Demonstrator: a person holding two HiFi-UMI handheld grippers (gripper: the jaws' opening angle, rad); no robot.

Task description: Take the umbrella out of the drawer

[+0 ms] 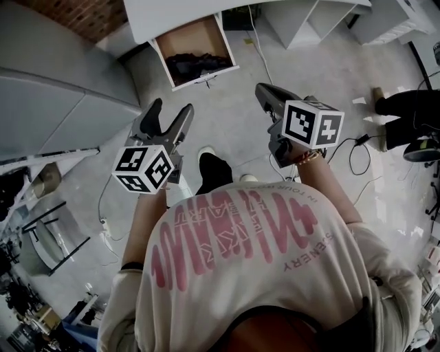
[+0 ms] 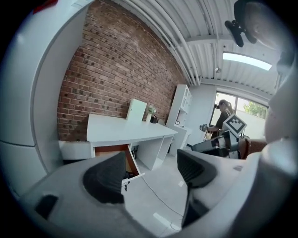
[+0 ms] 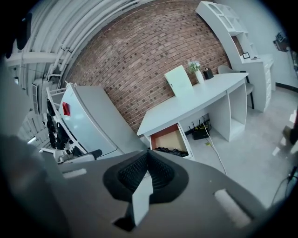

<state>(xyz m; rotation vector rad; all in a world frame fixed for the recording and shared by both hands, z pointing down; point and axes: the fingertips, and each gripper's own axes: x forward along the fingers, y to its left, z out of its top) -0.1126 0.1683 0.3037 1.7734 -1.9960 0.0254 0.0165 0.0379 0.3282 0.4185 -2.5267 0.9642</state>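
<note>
Umbrella (image 1: 191, 67): probably the dark bundle at the near end of the open drawer (image 1: 180, 42) under the white desk (image 1: 179, 12), long axis seemingly across the drawer's width, outline too dark to trace. Left gripper (image 1: 172, 106): jaws wide apart, nothing between them, well short of the drawer, aimed almost straight at it, the nearer of the two. Right gripper (image 1: 265, 89): jaws pressed together, empty, farther off, drawer ahead and to its left.

Even daylight; sharp focus; fisheye bending, dark vignetted edges.
</note>
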